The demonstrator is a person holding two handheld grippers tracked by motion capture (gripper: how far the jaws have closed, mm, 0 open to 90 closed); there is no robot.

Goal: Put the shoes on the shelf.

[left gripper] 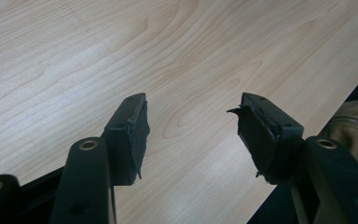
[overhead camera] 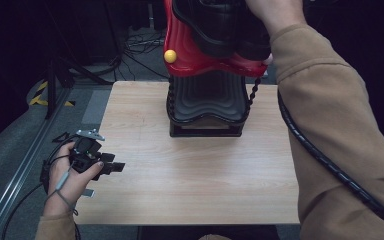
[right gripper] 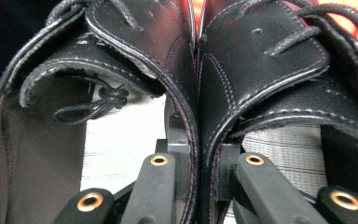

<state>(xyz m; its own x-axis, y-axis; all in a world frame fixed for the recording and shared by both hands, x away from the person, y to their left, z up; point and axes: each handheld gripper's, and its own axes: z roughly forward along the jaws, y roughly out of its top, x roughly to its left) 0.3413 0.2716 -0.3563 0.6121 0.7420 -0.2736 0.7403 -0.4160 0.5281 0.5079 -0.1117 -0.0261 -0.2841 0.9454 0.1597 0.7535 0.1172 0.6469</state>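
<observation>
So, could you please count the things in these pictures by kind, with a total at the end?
Black leather shoes, pinched together by their inner sides in the right gripper above the racks: 2
Wavy racks, one red stacked over one black: 2
Yellow ball on the red rack: 1
Handheld grippers, counting the left gripper with jaws open over the table: 2
Total: 7

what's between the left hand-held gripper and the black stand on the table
Bare wood tabletop only, in the high view: nothing lies between the left hand-held gripper and the black stand.
</observation>
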